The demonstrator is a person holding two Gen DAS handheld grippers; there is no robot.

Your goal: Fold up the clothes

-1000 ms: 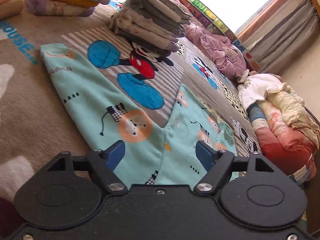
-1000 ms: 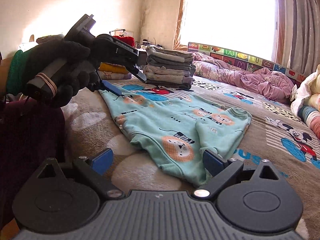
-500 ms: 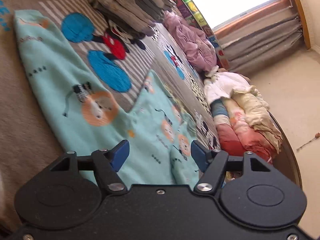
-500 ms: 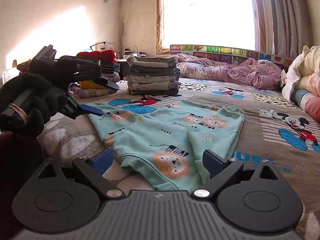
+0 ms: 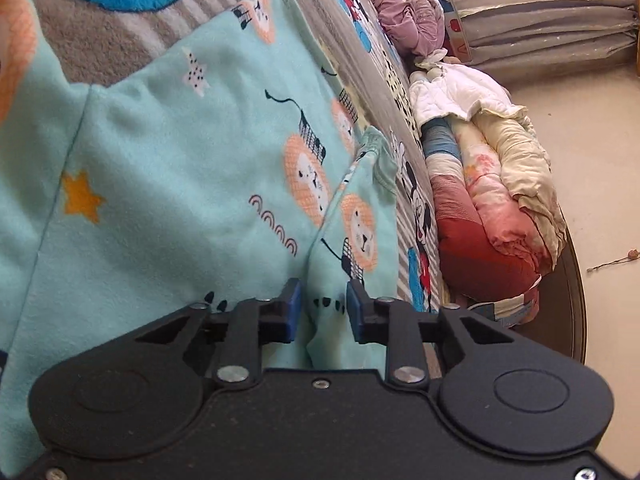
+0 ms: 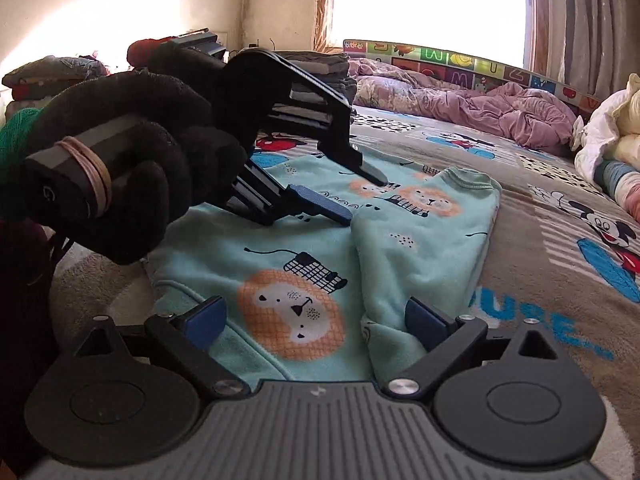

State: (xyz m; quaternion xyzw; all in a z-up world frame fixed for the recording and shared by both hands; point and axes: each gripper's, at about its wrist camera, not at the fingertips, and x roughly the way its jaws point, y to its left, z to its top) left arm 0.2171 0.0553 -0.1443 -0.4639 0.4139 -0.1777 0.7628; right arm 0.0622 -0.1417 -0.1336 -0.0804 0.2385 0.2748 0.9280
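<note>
Mint-green cotton, printed with orange lions, stars and small rainbows, covers most of the left wrist view: it is a child's top that lies spread on a grey cartoon blanket on the bed. One sleeve is folded over the body of the top, and its cuff points toward the far side of the bed.

The left tongs are low over the cloth, at the near part of the folded sleeve. Their blue pads stand a small way apart, with a ridge of the sleeve cloth between them; I cannot tell if the pads press the cloth already or only stand on both sides of it. In the right wrist view the same tongs are held by a hand in a black glove, and they tilt down to the middle of the top, near the edge of the sleeve.

The right tongs are wide open and hold nothing. They are at the near hem of the top, with a big lion face between the two pads.

At the far side of the bed lies a crumpled purple blanket. A roll of quilts in white, cream, pink and red lies along the bed edge. A pile of folded clothes stands behind the gloved hand.
</note>
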